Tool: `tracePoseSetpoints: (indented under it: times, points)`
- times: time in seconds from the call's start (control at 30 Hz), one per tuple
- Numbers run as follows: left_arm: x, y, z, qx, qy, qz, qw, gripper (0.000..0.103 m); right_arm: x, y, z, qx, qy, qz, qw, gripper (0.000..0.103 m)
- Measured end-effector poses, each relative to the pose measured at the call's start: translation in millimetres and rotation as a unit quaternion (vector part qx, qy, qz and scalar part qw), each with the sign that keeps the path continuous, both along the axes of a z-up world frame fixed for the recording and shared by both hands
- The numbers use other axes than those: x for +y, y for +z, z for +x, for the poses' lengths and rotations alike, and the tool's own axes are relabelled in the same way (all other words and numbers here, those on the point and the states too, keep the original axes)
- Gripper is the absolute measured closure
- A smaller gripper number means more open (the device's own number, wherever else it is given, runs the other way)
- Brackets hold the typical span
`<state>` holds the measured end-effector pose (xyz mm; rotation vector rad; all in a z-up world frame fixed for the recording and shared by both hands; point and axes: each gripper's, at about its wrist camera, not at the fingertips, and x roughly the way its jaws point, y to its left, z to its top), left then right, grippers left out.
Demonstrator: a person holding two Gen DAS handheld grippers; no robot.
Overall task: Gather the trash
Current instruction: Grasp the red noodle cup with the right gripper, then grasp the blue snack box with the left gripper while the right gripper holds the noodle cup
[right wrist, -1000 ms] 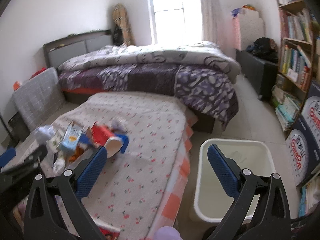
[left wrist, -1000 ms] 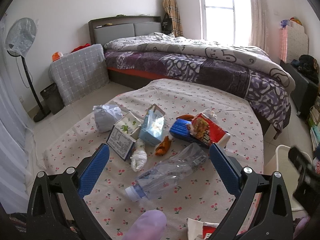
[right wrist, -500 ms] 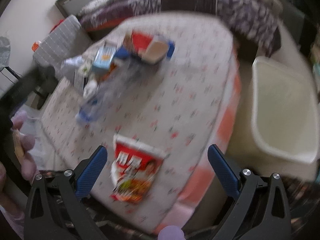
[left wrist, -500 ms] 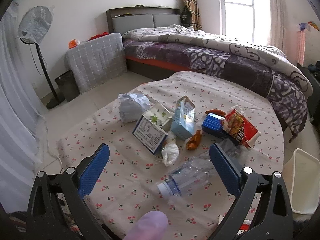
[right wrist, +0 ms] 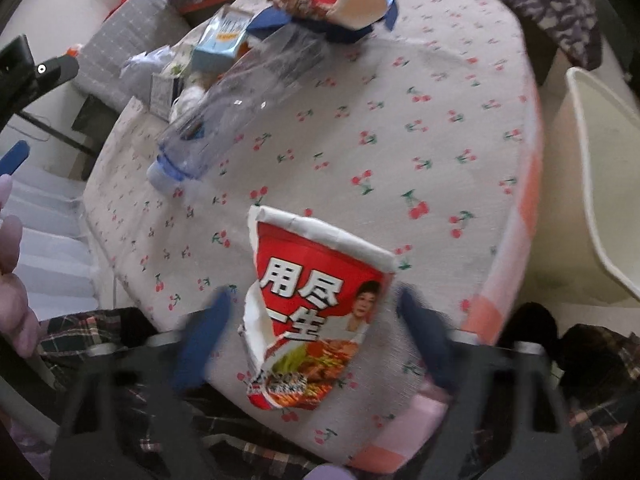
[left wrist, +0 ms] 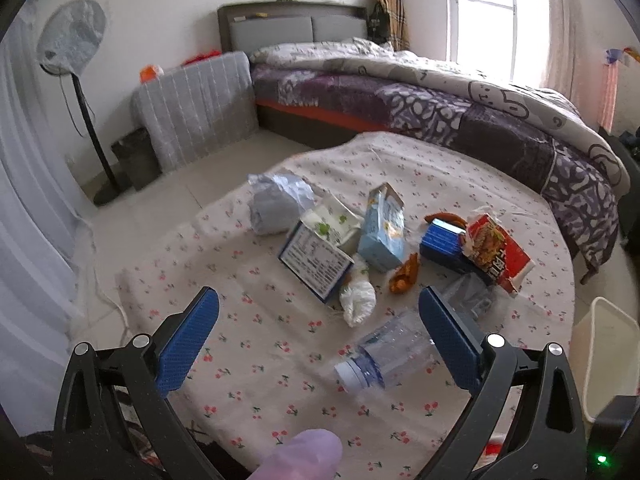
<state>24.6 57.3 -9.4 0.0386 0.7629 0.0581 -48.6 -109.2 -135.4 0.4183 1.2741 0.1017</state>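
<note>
right gripper [right wrist: 310, 336]: we see jaws just closing round flattened red cup [right wrist: 316, 304], pads apart from it
left gripper [left wrist: 316, 332]: wide, empty; bottle [left wrist: 404, 346] at 2 o'clock

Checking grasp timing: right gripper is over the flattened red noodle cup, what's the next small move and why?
Probably finish closing. The right gripper straddles the flattened red noodle cup at the table's near edge; its jaws have just been closing, pads not yet touching it. Then carry it to the white bin.
</note>
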Motion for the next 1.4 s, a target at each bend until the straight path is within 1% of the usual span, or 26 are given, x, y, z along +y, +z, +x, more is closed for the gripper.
tracePoseSetpoints:
  times: [0.1,0.17,0.27,0.3,0.37,0.4,0.47,0.53,0.57,0.6,0.67,0.7,0.77,0.8,0.87,0.93,0.97,1.0,1.1,1.13,1.2,1.23,1.3,1.33,1.37,1.4]
  points:
    - [-6.2,-3.0,6.0,0.012,-0.008,0.01,0.9999,0.007,-3.8,1.4,1.8,-0.014,-0.001,0.0,1.0,0.047]
    - [-9.4,-3.4,10.6,0.019,-0.014,0.012,0.9996,0.007,-8.3,5.8,1.1,-0.025,-0.002,-0.001,1.0,0.053]
    - [-6.8,-0.6,23.6,0.036,-0.019,0.0,0.9992,0.007,-15.4,16.9,3.0,-0.044,-0.006,-0.003,0.999,0.054]
    - [-3.3,1.6,33.4,0.052,-0.021,-0.011,0.9984,0.007,-18.5,21.5,4.9,-0.05,-0.009,-0.003,0.999,0.054]
    - [3.3,4.5,48.9,0.075,-0.023,-0.041,0.9961,0.007,-29.7,38.2,11.7,-0.066,-0.018,-0.001,0.998,0.054]
    - [9.7,9.2,62.4,0.091,-0.026,-0.072,0.993,0.007,-37.3,50.9,17.4,-0.079,-0.021,-0.004,0.997,0.054]
    - [19.6,18.4,82.1,0.097,-0.019,-0.101,0.99,0.007,-44.7,69.7,26.7,-0.099,-0.022,-0.014,0.995,0.054]
    - [23.0,27.9,99.1,0.086,-0.018,-0.1,0.9911,0.007,-54.4,96.3,41.3,-0.129,-0.018,-0.036,0.991,0.054]
    - [24.0,31.6,108.5,0.082,-0.025,-0.094,0.9919,0.007,-56.0,103.9,46.1,-0.138,-0.017,-0.042,0.989,0.054]
    - [24.2,32.8,121.5,0.088,-0.035,-0.083,0.9921,0.007,-58.8,112.4,52.3,-0.148,-0.015,-0.049,0.988,0.054]
    - [29.4,24.8,144.2,0.123,-0.038,-0.081,0.9884,0.007,-65.8,127.9,68.1,-0.166,-0.012,-0.059,0.984,0.054]
    - [35.1,15.8,155.7,0.148,-0.023,-0.086,0.985,0.007,-68.2,132.4,74.5,-0.172,-0.011,-0.062,0.983,0.054]
    - [48.9,-1.8,169.2,0.175,0.017,-0.099,0.9793,0.007,-71.9,138.2,89.0,-0.185,-0.007,-0.074,0.98,0.054]
    - [56.3,-13.5,173.7,0.196,0.04,-0.109,0.9738,0.007,-72.8,139.9,94.6,-0.19,-0.005,-0.08,0.979,0.054]
    - [65.7,-35.8,175.7,0.241,0.068,-0.134,0.9589,0.007,-72.1,141.0,104.5,-0.199,0.0,-0.089,0.976,0.054]
    - [75.9,-56.2,172.6,0.273,0.097,-0.193,0.9376,0.007,-72.2,138.2,110.8,-0.209,0.003,-0.09,0.974,0.054]
    - [77.5,-61.6,172.8,0.281,0.102,-0.208,0.9315,0.008,-71.2,134.4,113.2,-0.213,0.003,-0.089,0.973,0.054]
    - [77.4,-66.6,173.4,0.283,0.108,-0.219,0.9275,0.009,-71.1,130.9,115.0,-0.217,0.002,-0.088,0.972,0.054]
    - [76.8,-72.8,176.5,0.264,0.14,-0.204,0.9322,0.009,-71.1,117.8,124.8,-0.2,-0.003,-0.079,0.977,0.054]
    - [76.4,-77.1,179.0,0.266,0.149,-0.206,0.9301,0.01,-70.5,115.7,127.9,-0.197,0.0,-0.071,0.978,0.054]
    - [78.4,-87.7,183.3,0.273,0.169,-0.229,0.9188,0.014,-65.3,116.0,128.5,-0.203,0.007,-0.078,0.976,0.054]
    - [80.5,-93.6,184.5,0.279,0.178,-0.244,0.9115,0.017,-62.4,117.1,128.7,-0.209,0.011,-0.086,0.974,0.054]
    - [85.9,-105.2,186.0,0.287,0.189,-0.272,0.8987,0.027,-58.2,118.4,127.6,-0.214,0.016,-0.09,0.973,0.054]
    - [87.5,-108.8,185.9,0.29,0.193,-0.281,0.8944,0.034,-57.7,118.2,127.8,-0.214,0.018,-0.089,0.973,0.054]
    - [88.6,-110.9,185.0,0.289,0.196,-0.287,0.8921,0.04,-57.4,117.6,127.7,-0.213,0.019,-0.089,0.973,0.054]
    - [89.1,-111.7,183.8,0.284,0.198,-0.292,0.8915,0.044,-57.0,117.1,127.5,-0.213,0.019,-0.09,0.973,0.054]
